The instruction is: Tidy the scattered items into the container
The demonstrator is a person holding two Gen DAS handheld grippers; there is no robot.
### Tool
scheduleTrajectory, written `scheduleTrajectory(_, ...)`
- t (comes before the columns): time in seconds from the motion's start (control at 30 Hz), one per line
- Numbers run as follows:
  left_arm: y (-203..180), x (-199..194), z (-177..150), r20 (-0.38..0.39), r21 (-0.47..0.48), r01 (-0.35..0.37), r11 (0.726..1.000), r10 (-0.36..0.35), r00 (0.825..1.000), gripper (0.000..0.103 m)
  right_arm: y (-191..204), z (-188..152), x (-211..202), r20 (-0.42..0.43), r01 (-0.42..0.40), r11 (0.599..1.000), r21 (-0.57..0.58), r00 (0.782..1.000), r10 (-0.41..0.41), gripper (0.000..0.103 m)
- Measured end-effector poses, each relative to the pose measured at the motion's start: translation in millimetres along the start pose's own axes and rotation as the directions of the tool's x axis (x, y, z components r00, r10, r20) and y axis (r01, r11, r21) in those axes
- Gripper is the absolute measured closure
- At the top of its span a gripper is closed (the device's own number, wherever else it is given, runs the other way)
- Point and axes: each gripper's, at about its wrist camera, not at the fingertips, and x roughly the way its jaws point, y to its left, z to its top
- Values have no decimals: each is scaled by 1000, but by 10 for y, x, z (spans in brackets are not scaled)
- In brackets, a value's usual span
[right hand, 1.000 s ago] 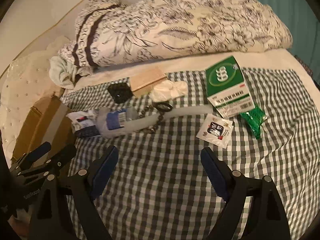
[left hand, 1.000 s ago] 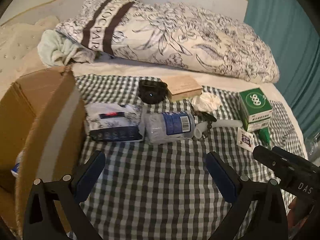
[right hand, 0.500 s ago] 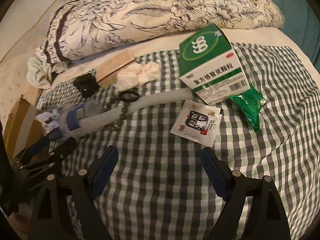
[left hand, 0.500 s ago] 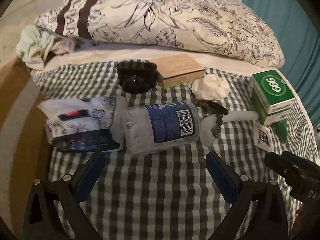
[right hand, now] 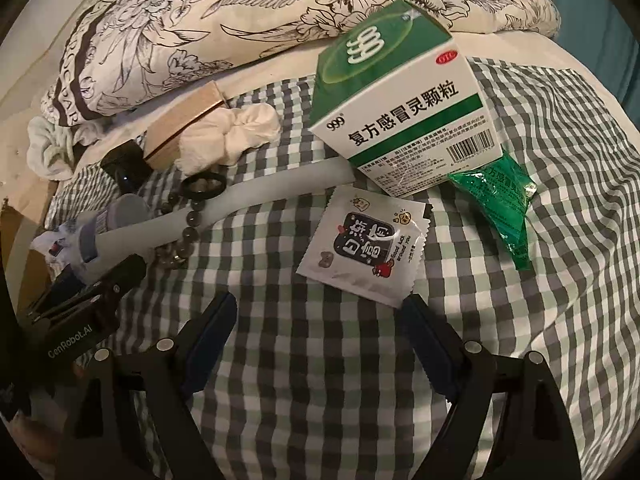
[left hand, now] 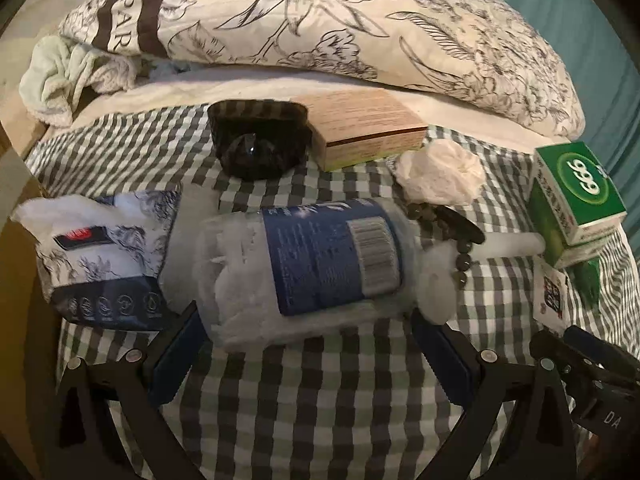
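Observation:
My left gripper [left hand: 308, 344] is open, its fingers just short of either end of a clear bottle with a blue label [left hand: 312, 264] lying on the checked cloth. A tissue pack [left hand: 104, 252] lies left of it. My right gripper [right hand: 320, 328] is open just below a white sachet [right hand: 366, 244]. Behind the sachet are a green and white medicine box [right hand: 400, 104] and a green packet [right hand: 504, 204]. The cardboard box [left hand: 16, 208] shows only as a brown edge at the far left of the left wrist view.
A black dish [left hand: 258, 142], a tan box [left hand: 364, 128], a white scrunchie [left hand: 440, 172], a bead bracelet [left hand: 460, 248] and a white tube [right hand: 260, 200] lie on the cloth. A floral pillow [left hand: 320, 20] and a towel [left hand: 64, 76] sit behind.
Both grippers have moved forward. The left closed in on the bottle, and the cardboard box slid almost out of view. The right closed in on the sachet and medicine box.

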Motion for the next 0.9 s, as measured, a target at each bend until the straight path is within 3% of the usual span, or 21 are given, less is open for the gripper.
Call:
scheduleTrajectory(0.33,111,176,133,-23,-101,11,995,-13,1000,0,-55,162,130,37,38,999,38,999,-39,18)
scheduleTrajectory(0.5,114,210,167,-11,-95,17,995,-18,1000,2,-90,197,160,84,42,997,60,995,-47,19)
scheduleTrajectory(0.53,122,206,167,-5,-94,24,995,-24,1000,4,-97,194,169,86,47,997,60,995,-52,22)
scheduleTrajectory(0.63,144,190,157,6,-85,39,996,-38,999,4,-144,180,182,99,76,995,65,992,-83,48)
scheduleTrajectory(0.73,156,161,135,5,-74,46,996,-46,999,4,-227,165,196,102,58,995,78,993,-65,61)
scheduleTrajectory(0.83,167,107,100,3,-68,50,996,-50,999,5,-259,155,163,92,37,997,70,995,-44,93)
scheduleTrajectory(0.9,175,50,70,3,-71,55,996,-54,999,5,-245,139,102,92,28,998,59,995,-33,93)
